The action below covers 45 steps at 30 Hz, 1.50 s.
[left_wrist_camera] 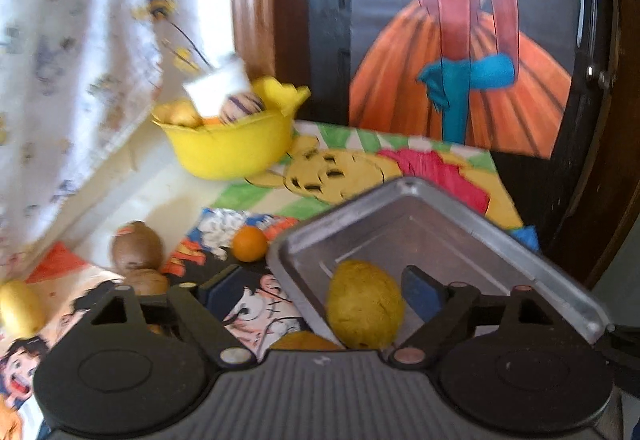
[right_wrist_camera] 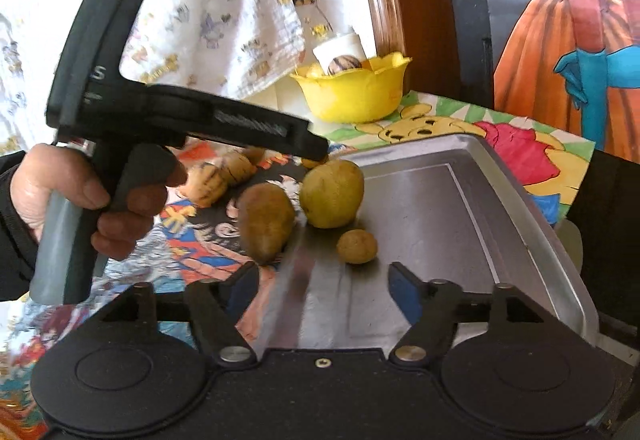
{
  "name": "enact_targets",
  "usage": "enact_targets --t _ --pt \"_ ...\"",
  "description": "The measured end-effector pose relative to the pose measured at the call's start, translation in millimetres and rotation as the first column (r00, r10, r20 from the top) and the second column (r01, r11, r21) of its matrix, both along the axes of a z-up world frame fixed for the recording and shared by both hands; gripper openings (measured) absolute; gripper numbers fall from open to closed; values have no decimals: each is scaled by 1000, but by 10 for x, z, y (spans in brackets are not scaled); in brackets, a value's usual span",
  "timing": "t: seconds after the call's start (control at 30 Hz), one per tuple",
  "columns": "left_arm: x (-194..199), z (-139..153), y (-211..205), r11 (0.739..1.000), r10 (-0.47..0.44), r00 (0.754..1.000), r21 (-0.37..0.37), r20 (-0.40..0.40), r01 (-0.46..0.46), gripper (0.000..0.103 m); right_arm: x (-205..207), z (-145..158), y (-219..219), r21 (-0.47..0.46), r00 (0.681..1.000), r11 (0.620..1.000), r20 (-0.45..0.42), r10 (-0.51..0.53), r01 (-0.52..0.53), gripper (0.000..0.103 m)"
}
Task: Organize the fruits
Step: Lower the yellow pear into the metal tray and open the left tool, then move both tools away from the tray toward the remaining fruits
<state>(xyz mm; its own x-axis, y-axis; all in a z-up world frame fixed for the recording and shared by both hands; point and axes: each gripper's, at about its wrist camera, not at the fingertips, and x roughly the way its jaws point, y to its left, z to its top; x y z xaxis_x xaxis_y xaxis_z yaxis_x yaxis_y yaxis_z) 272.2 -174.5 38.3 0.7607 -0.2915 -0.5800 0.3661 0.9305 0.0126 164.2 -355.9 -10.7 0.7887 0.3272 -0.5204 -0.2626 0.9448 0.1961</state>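
Observation:
A metal tray (left_wrist_camera: 440, 195) lies on a cartoon-print mat. In the left wrist view a yellow-green fruit (left_wrist_camera: 364, 304) rests in the tray between the wide-apart fingers of my left gripper (left_wrist_camera: 320, 292), which is open; the pads do not press on it. In the right wrist view my right gripper (right_wrist_camera: 324, 292) is open over the tray (right_wrist_camera: 460, 207), with a small round yellowish fruit (right_wrist_camera: 357, 246) lying just ahead of it, untouched. The larger yellow-green fruit (right_wrist_camera: 332, 193) sits at the tray's left edge. A brown oval fruit (right_wrist_camera: 266, 222) lies beside the tray on the mat.
A yellow bowl (left_wrist_camera: 232, 143) with several fruits stands at the back by a hanging printed cloth. A small orange (left_wrist_camera: 250, 244), two brown fruits (left_wrist_camera: 138, 246) and a yellow one (left_wrist_camera: 18, 306) lie on the mat. A hand (right_wrist_camera: 80, 195) holds the left tool. Striped fruits (right_wrist_camera: 216, 179) lie below it.

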Motion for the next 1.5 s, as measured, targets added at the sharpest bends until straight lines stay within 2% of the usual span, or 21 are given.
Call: enact_targets --t 0.17,0.37,0.57,0.7,0.83,0.93,1.07,1.2,1.3,1.43,1.5 --pt "-452 298 362 997 60 996 -54 59 -56 98 -447 182 99 13 999 1000 44 7 -7 94" --pt "-996 642 875 981 165 978 -124 128 -149 100 -993 408 211 21 997 999 71 27 -28 101" --pt "-1508 981 1432 951 267 947 -207 180 -229 102 -1474 661 271 41 995 998 92 47 -51 102" --pt "-1802 1175 1715 937 316 929 -215 192 -274 103 -1704 875 283 51 994 996 94 61 -66 102" --pt "-2119 1338 1894 945 306 937 -171 169 -278 103 -1900 1150 291 15 994 997 73 77 -78 102" --pt "-2325 1469 1981 951 297 948 -131 112 -282 103 -1955 1443 269 2 997 998 44 61 -61 102" --pt "-2406 1734 2077 953 287 958 -111 22 -282 103 -1869 2001 206 29 1000 1000 5 10 -10 102" --pt "-2245 2178 2271 923 299 952 -234 -68 -306 103 -1636 2699 145 93 1000 995 19 -20 18 102" --pt "-2123 2544 2352 906 313 949 -293 -24 -306 103 -1418 3217 153 70 995 997 86 -51 45 102" --pt "-1927 2907 2341 915 332 938 -276 94 -296 103 -1106 3833 335 13 980 999 195 -51 49 103" --pt "-1776 3003 2320 919 334 935 -263 122 -295 103 -920 4031 415 0 972 999 235 -33 34 103"
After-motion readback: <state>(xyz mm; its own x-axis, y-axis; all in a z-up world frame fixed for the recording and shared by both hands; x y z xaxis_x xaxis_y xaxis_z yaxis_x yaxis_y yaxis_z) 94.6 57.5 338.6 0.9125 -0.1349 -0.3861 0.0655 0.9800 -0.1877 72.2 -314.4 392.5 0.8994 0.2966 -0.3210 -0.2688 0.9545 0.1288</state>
